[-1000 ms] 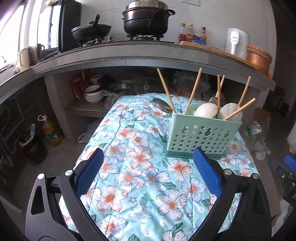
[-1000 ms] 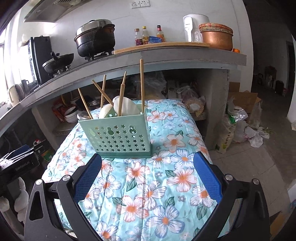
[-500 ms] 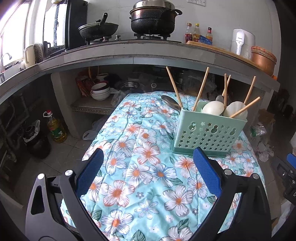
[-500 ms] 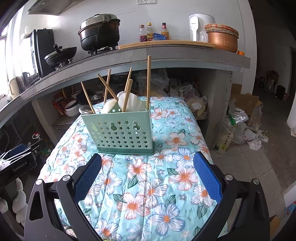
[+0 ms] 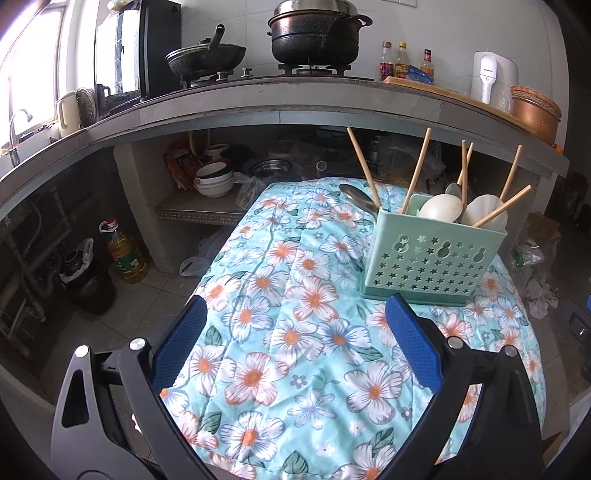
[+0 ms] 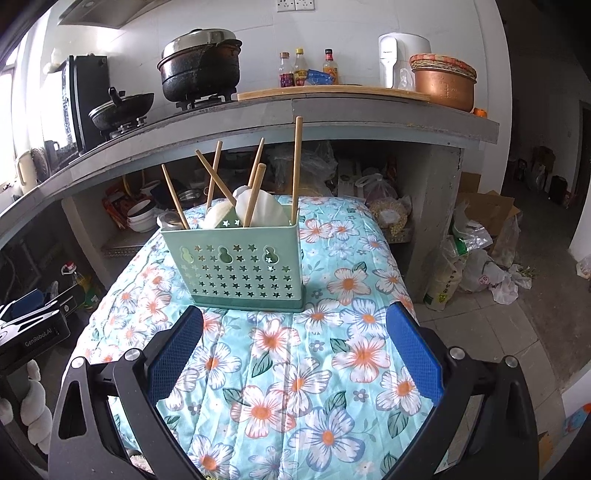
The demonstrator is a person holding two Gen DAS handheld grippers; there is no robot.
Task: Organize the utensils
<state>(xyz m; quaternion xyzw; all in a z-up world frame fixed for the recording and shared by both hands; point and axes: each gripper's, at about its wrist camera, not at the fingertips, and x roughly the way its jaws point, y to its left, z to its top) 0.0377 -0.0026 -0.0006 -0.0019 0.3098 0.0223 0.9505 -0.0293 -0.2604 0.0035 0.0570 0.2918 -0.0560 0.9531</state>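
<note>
Your tabletop, covered by a turquoise floral cloth, fills most of both wrist views. Behind it at twelve o'clock runs the grey kitchen counter, carrying a black lidded pot and a wok.

On the cloth stands the mint-green utensil caddy, upright, its front wall pierced with stars. From your left gripper it sits at about one o'clock, just beyond the right fingertip; from your right gripper it is the same caddy at about eleven o'clock, just past the left fingertip.

Your left gripper is released, its blue pads spread wide with nothing between them, hovering over the bare cloth. Your right gripper is likewise spread and empty.

Inside the caddy are two white ladles, bowls up, and several wooden chopsticks leaning at different angles. A metal spoon pokes out at the caddy's far left corner in the left view.
</note>
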